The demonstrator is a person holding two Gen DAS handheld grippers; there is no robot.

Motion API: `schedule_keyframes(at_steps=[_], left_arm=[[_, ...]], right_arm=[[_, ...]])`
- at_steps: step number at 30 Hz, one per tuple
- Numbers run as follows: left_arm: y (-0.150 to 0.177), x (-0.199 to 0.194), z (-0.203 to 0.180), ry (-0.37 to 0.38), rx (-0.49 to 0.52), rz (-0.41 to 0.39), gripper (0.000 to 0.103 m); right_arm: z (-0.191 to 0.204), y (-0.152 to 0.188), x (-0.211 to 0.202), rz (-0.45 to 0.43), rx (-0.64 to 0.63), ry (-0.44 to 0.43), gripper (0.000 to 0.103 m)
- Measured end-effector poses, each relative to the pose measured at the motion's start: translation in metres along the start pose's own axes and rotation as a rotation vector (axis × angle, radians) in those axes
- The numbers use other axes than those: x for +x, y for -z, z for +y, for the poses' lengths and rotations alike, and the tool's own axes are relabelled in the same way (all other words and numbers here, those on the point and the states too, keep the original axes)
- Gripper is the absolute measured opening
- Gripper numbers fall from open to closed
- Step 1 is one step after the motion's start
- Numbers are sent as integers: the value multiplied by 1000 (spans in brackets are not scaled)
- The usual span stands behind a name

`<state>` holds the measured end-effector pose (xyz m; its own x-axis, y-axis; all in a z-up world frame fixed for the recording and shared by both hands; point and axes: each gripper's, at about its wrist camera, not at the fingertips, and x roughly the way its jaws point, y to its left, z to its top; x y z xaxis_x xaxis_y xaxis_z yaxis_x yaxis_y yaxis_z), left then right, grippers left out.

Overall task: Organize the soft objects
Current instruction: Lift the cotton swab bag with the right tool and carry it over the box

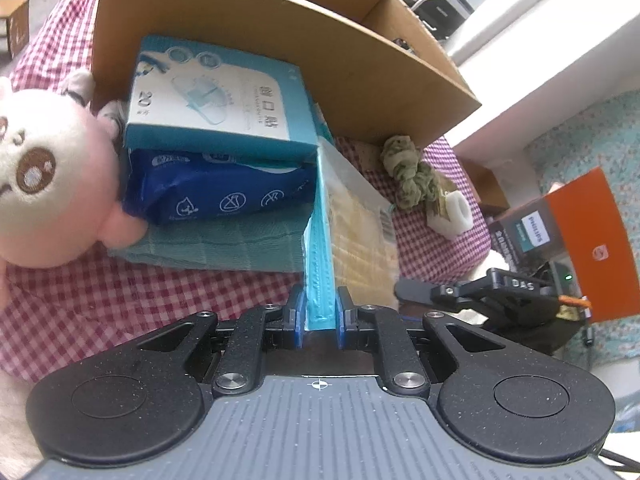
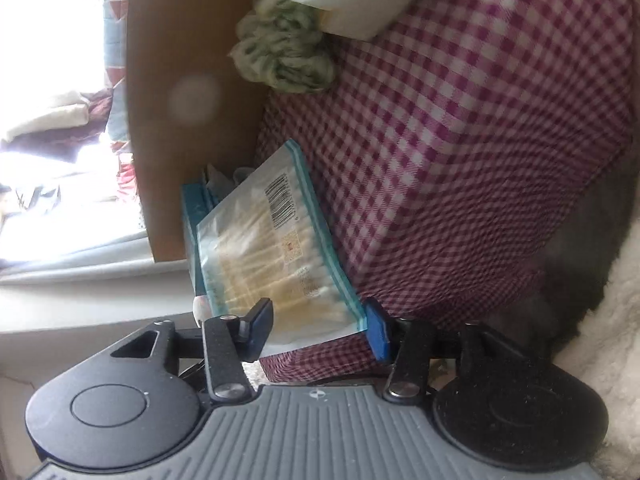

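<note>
My left gripper is shut on the blue-edged end of a clear bag of cotton swabs, held on edge above the checked cloth. The same bag shows in the right wrist view, lying between the open jaws of my right gripper, which do not pinch it. Left of the bag a teal box sits on a dark blue wipes pack on a folded green towel. A pink and white plush toy leans at the left.
A large open cardboard box stands behind the pile. A green knotted cloth and a white tissue roll lie at its right corner. An orange box is further right, off the cloth.
</note>
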<state>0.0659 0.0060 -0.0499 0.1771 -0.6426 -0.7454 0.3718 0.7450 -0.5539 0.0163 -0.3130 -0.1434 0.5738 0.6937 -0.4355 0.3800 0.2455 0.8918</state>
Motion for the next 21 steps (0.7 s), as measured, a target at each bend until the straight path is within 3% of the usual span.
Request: schedule_keyframes(at_steps=[4,13,21], left_arm=[[4,-3,-5,-14,53,-20,14],[11,-12,-23,-39,177,-76,14],[16,-33,-38,-45,240,-143,13]], right_arm=[[14,6,-16,-66,-79,3,28],[49,16,-34,-142,-314,28,23],[77,27,-48,-187,-433,11,22]])
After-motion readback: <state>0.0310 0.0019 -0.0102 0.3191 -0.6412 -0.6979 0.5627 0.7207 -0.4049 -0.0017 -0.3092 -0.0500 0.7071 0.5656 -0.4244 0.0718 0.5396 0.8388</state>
